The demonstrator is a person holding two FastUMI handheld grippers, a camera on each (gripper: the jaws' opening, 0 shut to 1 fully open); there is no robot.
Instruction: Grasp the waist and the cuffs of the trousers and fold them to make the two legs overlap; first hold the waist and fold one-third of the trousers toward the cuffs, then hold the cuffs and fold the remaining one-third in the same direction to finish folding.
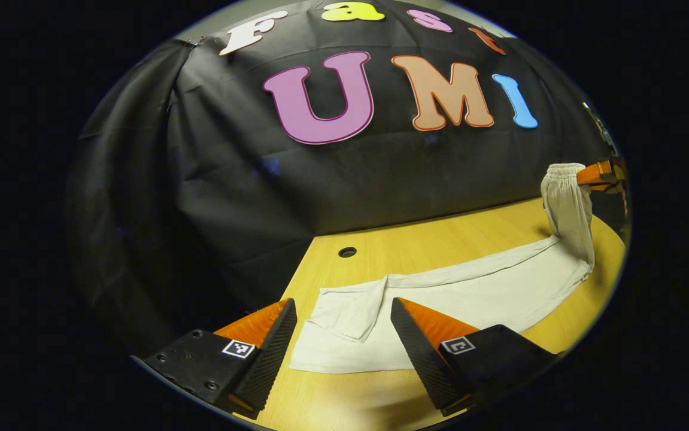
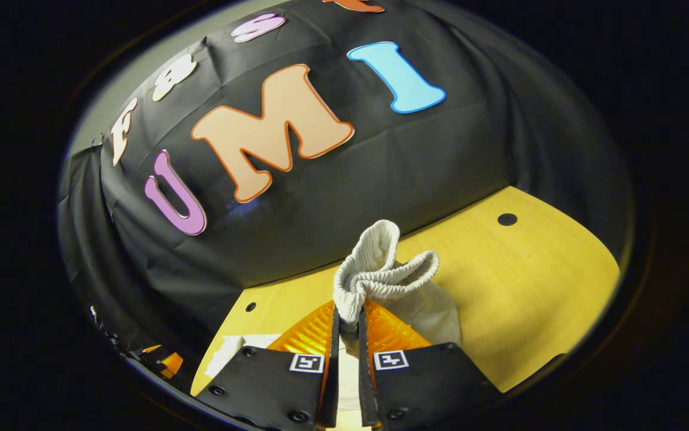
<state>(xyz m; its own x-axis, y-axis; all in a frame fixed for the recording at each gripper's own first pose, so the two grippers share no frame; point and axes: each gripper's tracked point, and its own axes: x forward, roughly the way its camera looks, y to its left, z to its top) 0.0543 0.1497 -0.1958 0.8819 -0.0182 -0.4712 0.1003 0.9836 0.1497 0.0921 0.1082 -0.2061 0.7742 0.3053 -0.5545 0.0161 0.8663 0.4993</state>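
The pale trousers [image 1: 476, 293] lie stretched along the wooden table [image 1: 440, 236], cuffs flat at one end and the ribbed waist [image 2: 380, 275] lifted clear of the surface at the other. The right gripper [image 2: 347, 323] pinches the bunched waistband between both fingers. In the left gripper view, the left gripper [image 1: 344, 335] hangs over the cuff end with its fingers spread wide, one on either side of the cloth, gripping nothing.
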